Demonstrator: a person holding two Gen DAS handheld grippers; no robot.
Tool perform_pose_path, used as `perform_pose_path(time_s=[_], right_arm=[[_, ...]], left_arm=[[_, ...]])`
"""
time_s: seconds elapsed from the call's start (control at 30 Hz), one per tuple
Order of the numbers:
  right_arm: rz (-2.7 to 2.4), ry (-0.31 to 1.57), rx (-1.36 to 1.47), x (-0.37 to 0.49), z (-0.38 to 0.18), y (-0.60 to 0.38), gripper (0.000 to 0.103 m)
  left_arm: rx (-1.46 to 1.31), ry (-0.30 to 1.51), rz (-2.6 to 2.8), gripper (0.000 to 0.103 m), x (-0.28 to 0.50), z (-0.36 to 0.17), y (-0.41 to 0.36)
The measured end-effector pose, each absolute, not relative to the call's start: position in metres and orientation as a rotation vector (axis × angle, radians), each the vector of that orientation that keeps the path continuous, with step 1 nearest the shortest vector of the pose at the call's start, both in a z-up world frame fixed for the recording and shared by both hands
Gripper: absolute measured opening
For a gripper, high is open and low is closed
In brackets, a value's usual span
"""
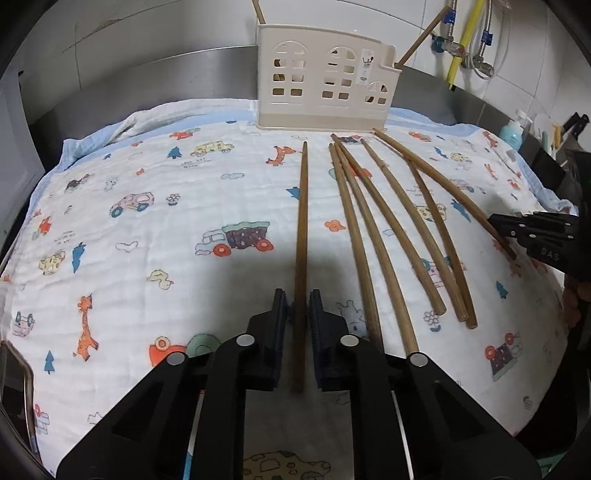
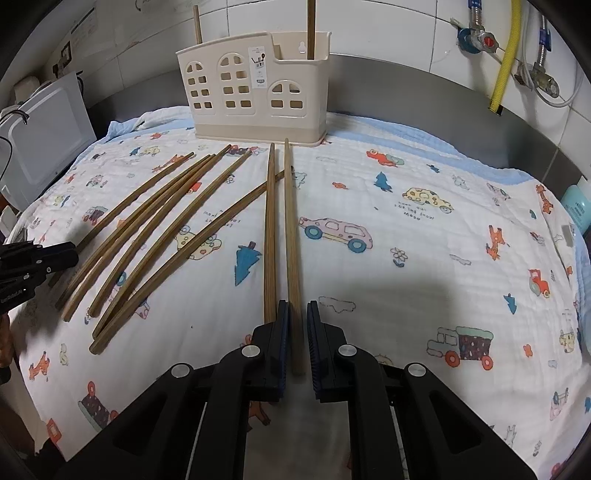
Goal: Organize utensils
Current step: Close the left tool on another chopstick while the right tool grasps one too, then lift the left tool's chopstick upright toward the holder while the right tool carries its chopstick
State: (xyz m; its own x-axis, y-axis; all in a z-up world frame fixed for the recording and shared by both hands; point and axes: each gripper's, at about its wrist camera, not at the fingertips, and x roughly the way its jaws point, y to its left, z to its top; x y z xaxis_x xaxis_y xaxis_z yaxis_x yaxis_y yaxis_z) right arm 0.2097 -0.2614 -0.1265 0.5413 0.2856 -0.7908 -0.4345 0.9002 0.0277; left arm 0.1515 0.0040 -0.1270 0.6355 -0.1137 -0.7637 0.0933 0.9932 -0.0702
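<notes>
A brown wooden chopstick (image 1: 302, 221) lies lengthwise on the printed cloth (image 1: 147, 221) and runs between the fingers of my left gripper (image 1: 297, 295), which is shut on its near end. My right gripper (image 2: 297, 306) is shut on another chopstick (image 2: 290, 221); a second one (image 2: 270, 229) lies just left of it. Several loose chopsticks (image 1: 388, 229) (image 2: 159, 229) fan out between the two grippers. The cream utensil holder (image 1: 325, 81) (image 2: 255, 96) stands at the cloth's far edge with two chopsticks (image 2: 311, 29) upright in it. The right gripper (image 1: 532, 229) also shows at the right edge of the left wrist view.
A steel backsplash (image 1: 166, 77) and tiled wall rise behind the holder. Valves and a yellow hose (image 2: 508, 55) hang at the far right. A white appliance (image 2: 44, 136) stands at the left. A blue bottle (image 1: 511, 133) and dark items sit beyond the cloth's right edge.
</notes>
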Motion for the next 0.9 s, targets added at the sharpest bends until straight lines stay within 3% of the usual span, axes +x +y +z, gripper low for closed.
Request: perform_pose_path(time_s=[0.4,0.9], right_arm=[[0.408,0.855,-0.187,0.198,-0.108,-0.262,0.007],[0.439,0.600,-0.155,0.181,0.006,-0.254,0.007]], left_arm=[[-0.030,0.842,-0.120,0.006,0.145,-0.107,0.008],[-0.063,0.652,-0.167,0.005,0.144,-0.034,0.020]])
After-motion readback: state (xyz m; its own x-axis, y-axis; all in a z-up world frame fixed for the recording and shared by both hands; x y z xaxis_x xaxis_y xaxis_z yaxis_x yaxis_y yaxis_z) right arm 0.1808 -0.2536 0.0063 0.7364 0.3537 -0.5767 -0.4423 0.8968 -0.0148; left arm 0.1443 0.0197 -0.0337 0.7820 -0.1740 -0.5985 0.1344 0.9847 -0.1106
